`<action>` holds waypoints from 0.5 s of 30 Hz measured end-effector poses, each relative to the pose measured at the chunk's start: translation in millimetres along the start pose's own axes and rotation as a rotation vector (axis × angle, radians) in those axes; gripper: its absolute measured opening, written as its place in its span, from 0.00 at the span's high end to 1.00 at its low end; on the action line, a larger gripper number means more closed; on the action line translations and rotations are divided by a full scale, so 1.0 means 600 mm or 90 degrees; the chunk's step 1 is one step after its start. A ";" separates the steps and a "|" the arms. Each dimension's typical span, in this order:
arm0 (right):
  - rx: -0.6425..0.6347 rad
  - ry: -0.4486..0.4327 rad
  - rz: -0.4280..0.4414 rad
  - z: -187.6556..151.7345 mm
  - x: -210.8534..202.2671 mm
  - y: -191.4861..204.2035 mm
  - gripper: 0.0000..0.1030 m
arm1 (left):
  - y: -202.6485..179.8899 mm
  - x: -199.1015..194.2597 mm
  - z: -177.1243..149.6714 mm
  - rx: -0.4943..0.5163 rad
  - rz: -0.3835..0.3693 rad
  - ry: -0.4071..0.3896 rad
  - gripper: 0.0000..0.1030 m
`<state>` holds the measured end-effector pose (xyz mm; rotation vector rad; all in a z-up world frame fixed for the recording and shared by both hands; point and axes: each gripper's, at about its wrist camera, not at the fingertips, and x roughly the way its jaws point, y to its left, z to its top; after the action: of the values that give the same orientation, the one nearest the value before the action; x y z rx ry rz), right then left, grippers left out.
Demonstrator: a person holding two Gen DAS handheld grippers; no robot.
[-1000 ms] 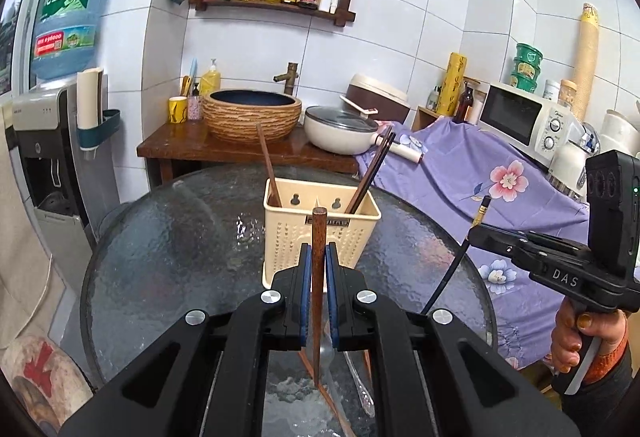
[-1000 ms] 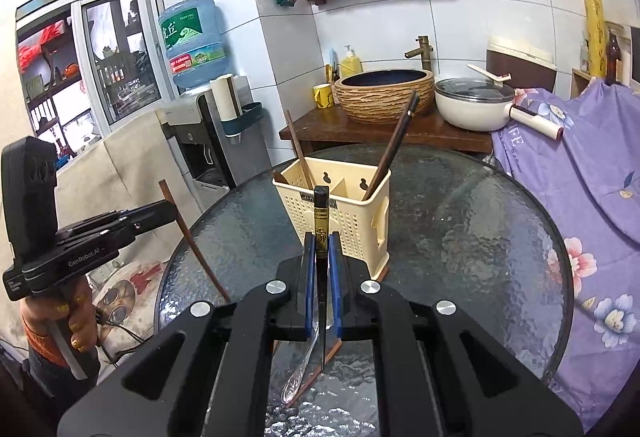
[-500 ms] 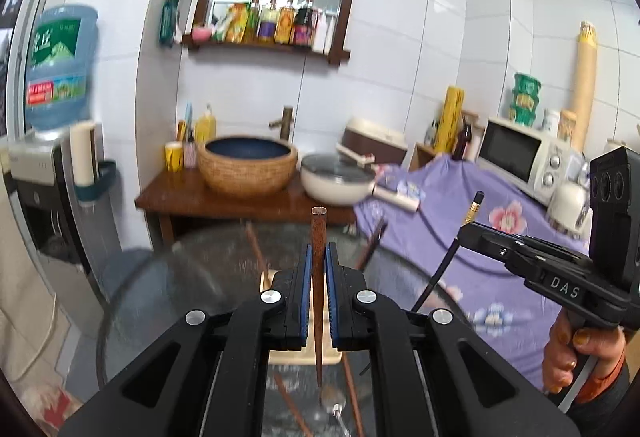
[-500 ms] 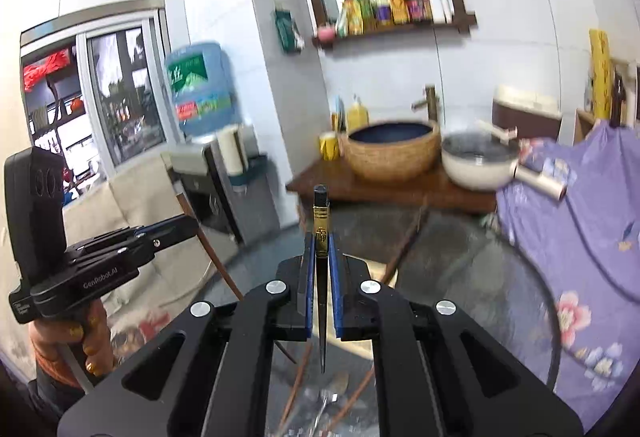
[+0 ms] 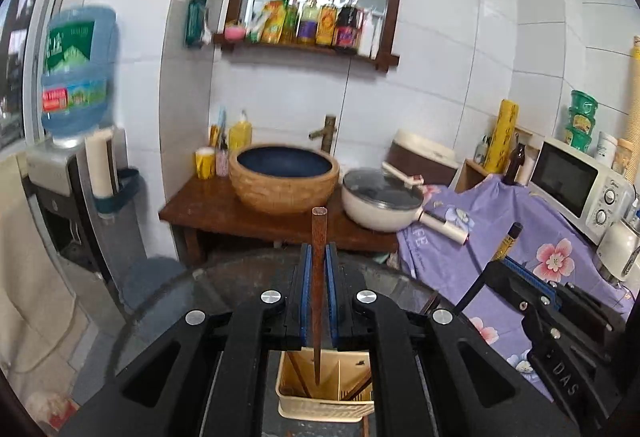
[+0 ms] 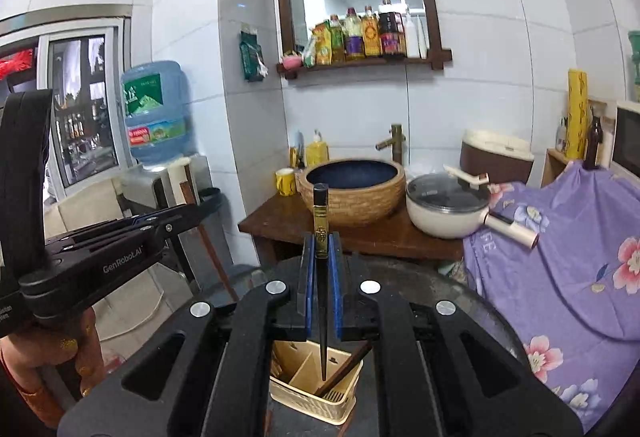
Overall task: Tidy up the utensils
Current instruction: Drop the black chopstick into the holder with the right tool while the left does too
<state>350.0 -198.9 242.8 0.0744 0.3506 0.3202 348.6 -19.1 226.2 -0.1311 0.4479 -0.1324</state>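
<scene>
My left gripper (image 5: 316, 257) is shut on a brown wooden chopstick (image 5: 319, 277), held upright with its tip above the left compartment of the cream utensil basket (image 5: 324, 407) below. My right gripper (image 6: 321, 249) is shut on a black chopstick with a gold band (image 6: 321, 269), its tip over the basket (image 6: 316, 403), which holds a brown chopstick (image 6: 344, 369) in its right compartment. The right gripper also shows in the left wrist view (image 5: 504, 265), and the left gripper in the right wrist view (image 6: 188, 213).
The basket stands on a round glass table (image 6: 472, 313). Behind it a wooden stand (image 5: 224, 221) bears a woven basin (image 5: 284, 175) and a white pot (image 5: 380, 203). A purple flowered cloth (image 6: 560, 261) lies at right, a water dispenser (image 5: 76, 173) at left.
Both grippers have risen and moved forward over the basket, each still holding its chopstick. The basket now lies below the fingers instead of ahead of them.
</scene>
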 end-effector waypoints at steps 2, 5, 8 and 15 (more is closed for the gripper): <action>0.009 0.027 -0.001 -0.036 0.030 -0.008 0.92 | 0.008 0.027 -0.026 -0.009 -0.003 0.028 0.93; 0.025 0.063 0.001 -0.084 0.065 -0.017 0.92 | 0.016 0.057 -0.065 -0.009 0.002 0.058 0.93; 0.041 0.086 0.003 -0.120 0.087 -0.026 0.92 | 0.024 0.081 -0.099 -0.009 0.005 0.085 0.93; 0.055 0.095 -0.005 -0.151 0.107 -0.041 0.92 | 0.035 0.113 -0.142 -0.005 0.002 0.117 0.93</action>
<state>382.9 -199.9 134.0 0.1346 0.5123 0.3030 373.6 -17.1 118.1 -0.1273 0.6321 -0.1402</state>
